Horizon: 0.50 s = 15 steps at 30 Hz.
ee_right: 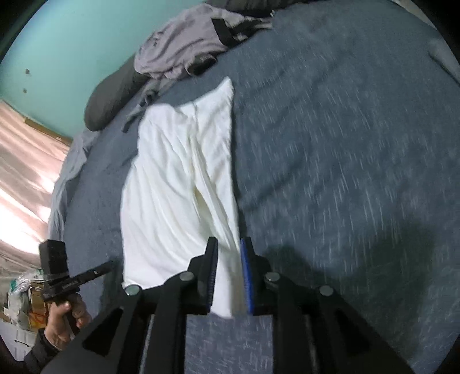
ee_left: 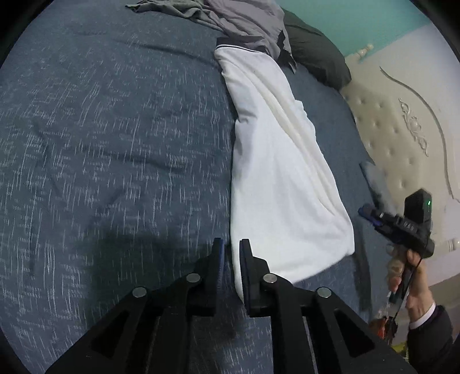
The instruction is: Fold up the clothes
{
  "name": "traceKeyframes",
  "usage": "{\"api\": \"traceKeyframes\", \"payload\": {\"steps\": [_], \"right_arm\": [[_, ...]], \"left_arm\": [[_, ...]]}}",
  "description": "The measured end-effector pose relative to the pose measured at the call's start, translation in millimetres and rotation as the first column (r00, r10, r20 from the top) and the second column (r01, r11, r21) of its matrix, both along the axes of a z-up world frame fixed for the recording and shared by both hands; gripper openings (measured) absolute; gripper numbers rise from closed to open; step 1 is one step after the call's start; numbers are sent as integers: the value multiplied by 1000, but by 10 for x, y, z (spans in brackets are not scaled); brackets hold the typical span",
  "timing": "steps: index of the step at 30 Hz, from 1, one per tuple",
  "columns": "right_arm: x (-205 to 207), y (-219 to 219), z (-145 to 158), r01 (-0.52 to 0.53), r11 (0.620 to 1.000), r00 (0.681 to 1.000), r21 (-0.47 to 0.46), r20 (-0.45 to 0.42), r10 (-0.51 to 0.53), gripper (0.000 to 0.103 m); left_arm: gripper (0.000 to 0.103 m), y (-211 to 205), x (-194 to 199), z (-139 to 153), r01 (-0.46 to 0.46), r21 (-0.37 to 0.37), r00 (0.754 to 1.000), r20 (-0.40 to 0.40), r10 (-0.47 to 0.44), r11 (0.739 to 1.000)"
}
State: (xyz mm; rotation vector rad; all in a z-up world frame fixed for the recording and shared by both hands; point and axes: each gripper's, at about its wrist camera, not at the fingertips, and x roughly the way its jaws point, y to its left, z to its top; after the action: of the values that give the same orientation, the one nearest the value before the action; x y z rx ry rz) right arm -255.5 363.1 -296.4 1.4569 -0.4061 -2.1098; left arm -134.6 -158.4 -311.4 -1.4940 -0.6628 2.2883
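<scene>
A long white garment (ee_left: 281, 172) (ee_right: 172, 187) lies folded lengthwise on the blue bedspread (ee_left: 115, 143) (ee_right: 345, 143). A dark trimmed band at its far end shows in the left wrist view. My left gripper (ee_left: 231, 244) hovers at the near left edge of the cloth, its jaws a narrow gap apart with nothing pinched. In the right wrist view it (ee_right: 106, 266) sits beside the near corner. My right gripper (ee_right: 229, 240) stands open above the other near corner, white cloth showing between the pads without being pressed. In the left wrist view it (ee_left: 363, 213) hangs just off the garment's side.
A heap of grey clothes (ee_left: 244, 20) (ee_right: 178, 43) lies at the far end of the bed, against a dark pillow (ee_left: 316, 57) (ee_right: 112, 97). A cream tufted headboard (ee_left: 402, 129) borders one side. A pink curtain (ee_right: 23, 172) and bags lie beyond the bed edge.
</scene>
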Motion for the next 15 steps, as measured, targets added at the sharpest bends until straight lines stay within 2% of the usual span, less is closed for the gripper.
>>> {"api": "traceKeyframes", "payload": {"steps": [1, 3, 7, 9, 15], "right_arm": [[-52, -20, 39, 0, 1000, 1000, -2, -6, 0, 26], [-179, -104, 110, -8, 1000, 1000, -8, -24, 7, 27], [-450, -312, 174, -28, 1000, 998, 0, -50, 28, 27], [-581, -446, 186, -41, 999, 997, 8, -60, 41, 28], [-946, -911, 181, -110, 992, 990, 60, -83, 115, 28]], "left_arm": [[13, -55, -12, 7, -2, -6, 1000, -6, 2, 1000], [13, 190, 24, -60, -15, -12, 1000, -12, 15, 1000], [13, 414, -70, -299, -29, -23, 999, -18, 28, 999], [13, 617, -292, -384, -26, -37, 999, -19, 26, 999], [14, 615, -366, -375, -41, -27, 998, -45, 40, 999]]}}
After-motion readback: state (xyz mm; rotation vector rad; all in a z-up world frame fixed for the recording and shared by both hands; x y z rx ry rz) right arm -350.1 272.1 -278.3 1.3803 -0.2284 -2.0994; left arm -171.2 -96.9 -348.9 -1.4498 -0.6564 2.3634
